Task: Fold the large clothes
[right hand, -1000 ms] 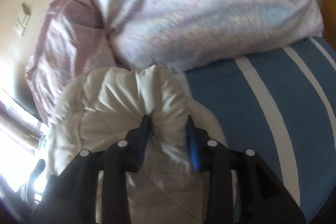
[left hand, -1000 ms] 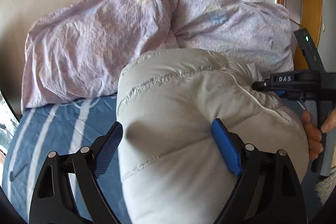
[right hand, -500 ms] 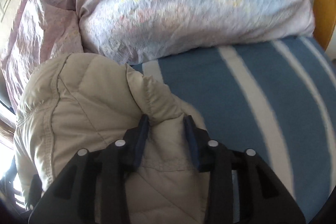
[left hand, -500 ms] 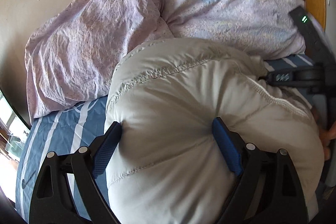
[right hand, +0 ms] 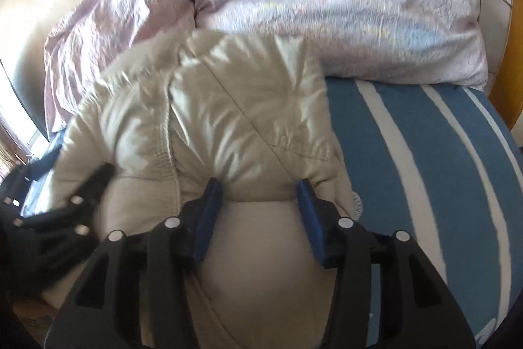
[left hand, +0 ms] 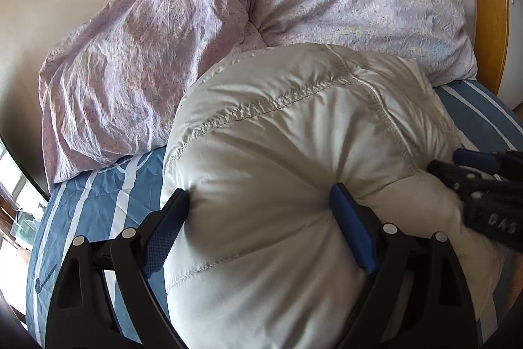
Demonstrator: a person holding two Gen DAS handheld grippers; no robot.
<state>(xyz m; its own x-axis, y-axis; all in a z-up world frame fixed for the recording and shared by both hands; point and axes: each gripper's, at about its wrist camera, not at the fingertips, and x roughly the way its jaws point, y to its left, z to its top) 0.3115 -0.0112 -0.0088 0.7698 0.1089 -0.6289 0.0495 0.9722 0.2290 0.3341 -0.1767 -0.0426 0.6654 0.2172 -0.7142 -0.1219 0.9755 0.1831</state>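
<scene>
Nearest us, our left gripper (left hand: 260,218) is clenched wide around a fat bulge of the cream padded jacket (left hand: 294,136), both blue pads dug into the fabric. Just to its right, our right gripper (right hand: 258,198) is opening, with a thick fold of the jacket bulging between its pads and seemingly pressed by them. The jacket sits bunched on the striped bed (right hand: 425,152), running away from both grippers toward the lilac duvet (left hand: 163,38) heaped at the wall. We judge the left gripper has the main hold, so the next fold turns on it.
</scene>
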